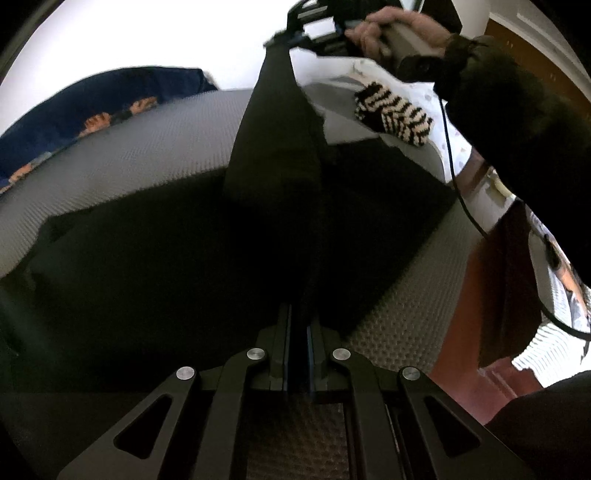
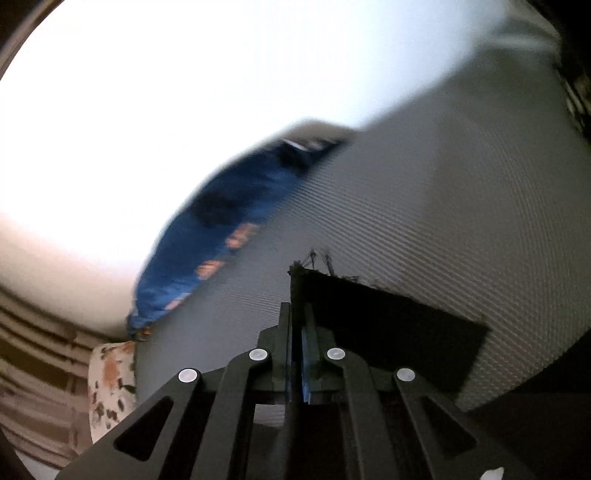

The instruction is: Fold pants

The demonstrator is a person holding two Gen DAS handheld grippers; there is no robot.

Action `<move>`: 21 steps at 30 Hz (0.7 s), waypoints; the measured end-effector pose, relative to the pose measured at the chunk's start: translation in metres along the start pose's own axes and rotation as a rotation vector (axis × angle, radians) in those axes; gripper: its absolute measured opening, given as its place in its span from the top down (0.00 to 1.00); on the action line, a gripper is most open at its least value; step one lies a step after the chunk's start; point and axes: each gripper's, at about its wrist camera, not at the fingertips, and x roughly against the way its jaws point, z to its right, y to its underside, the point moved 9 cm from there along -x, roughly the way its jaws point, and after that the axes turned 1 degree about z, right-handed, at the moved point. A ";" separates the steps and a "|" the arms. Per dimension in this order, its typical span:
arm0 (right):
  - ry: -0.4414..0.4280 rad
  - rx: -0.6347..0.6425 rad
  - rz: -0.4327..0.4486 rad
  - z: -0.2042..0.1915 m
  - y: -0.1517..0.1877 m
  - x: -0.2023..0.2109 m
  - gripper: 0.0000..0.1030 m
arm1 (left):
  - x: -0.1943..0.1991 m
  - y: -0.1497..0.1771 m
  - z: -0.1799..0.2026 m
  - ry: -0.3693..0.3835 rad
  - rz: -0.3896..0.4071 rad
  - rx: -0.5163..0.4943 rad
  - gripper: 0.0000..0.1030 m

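Note:
The black pants (image 1: 207,258) lie spread on the grey textured mat (image 1: 147,147). My left gripper (image 1: 298,325) is shut on the near edge of the pants, low over the mat. One pant leg (image 1: 273,122) rises in a taut strip up to my right gripper (image 1: 295,35), which is shut on its end high at the far side, held by a hand (image 1: 391,33). In the right wrist view my right gripper (image 2: 297,332) is shut on the frayed hem of the pants (image 2: 388,328) above the mat (image 2: 443,203).
A dark blue patterned cloth (image 1: 74,114) lies at the mat's far left edge, also in the right wrist view (image 2: 221,236). A black-and-cream striped knit item (image 1: 391,110) lies at the far right on white bedding. A black cable (image 1: 454,177) hangs by the sleeve. Red-brown floor (image 1: 465,332) is at right.

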 end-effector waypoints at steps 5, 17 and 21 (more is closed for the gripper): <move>-0.098 0.090 0.086 -0.064 -0.015 0.048 0.95 | 0.017 -0.016 -0.009 -0.028 0.060 0.004 0.93; 0.117 -0.046 0.224 0.062 0.036 0.157 0.96 | -0.003 -0.010 0.003 -0.073 0.014 -0.107 0.93; 0.241 -0.205 0.196 0.155 0.092 0.173 0.96 | -0.016 -0.002 0.008 -0.079 -0.020 -0.155 0.92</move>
